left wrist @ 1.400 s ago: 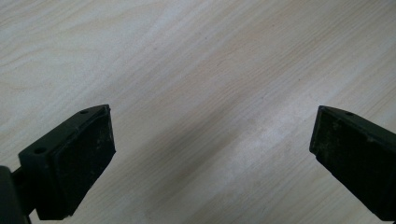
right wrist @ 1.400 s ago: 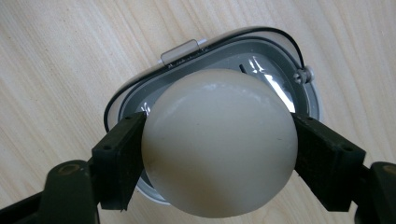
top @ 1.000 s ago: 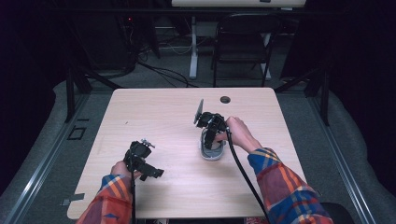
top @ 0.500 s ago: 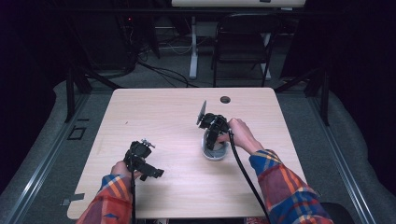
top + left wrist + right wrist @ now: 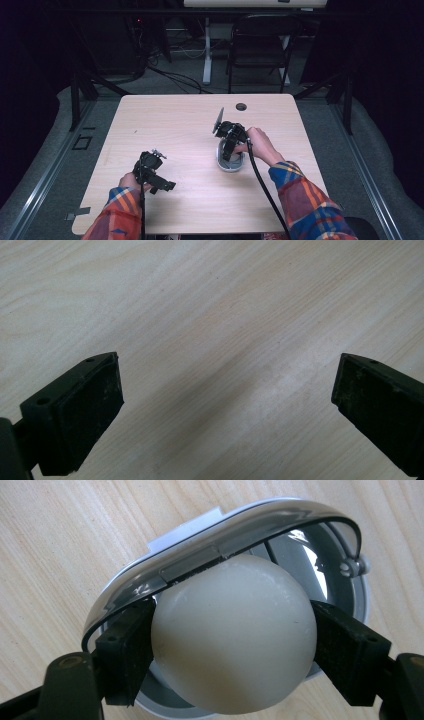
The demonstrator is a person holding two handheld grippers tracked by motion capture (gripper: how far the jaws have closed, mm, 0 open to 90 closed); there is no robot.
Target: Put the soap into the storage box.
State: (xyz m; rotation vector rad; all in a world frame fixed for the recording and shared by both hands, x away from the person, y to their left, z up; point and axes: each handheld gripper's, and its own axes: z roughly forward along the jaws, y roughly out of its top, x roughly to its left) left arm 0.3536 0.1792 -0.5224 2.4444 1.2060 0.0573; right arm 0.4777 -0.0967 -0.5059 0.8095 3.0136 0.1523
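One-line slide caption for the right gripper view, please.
Right hand-held gripper clamps a white egg over an open grey container.

Colours, both grippers + table

Table point(image 5: 165, 125) pale wood w/ fine grain; black hole plug point(image 5: 241, 106). Left gripper point(image 5: 227, 410) & right gripper point(image 5: 232, 650) black, matte pads. Egg point(image 5: 235, 640) off-white, plain. Container point(image 5: 345, 587) white/grey w/ shiny silver rim. Sleeves point(image 5: 305, 197) plaid: red, blue, yellow. Floor point(image 5: 380, 150) grey.
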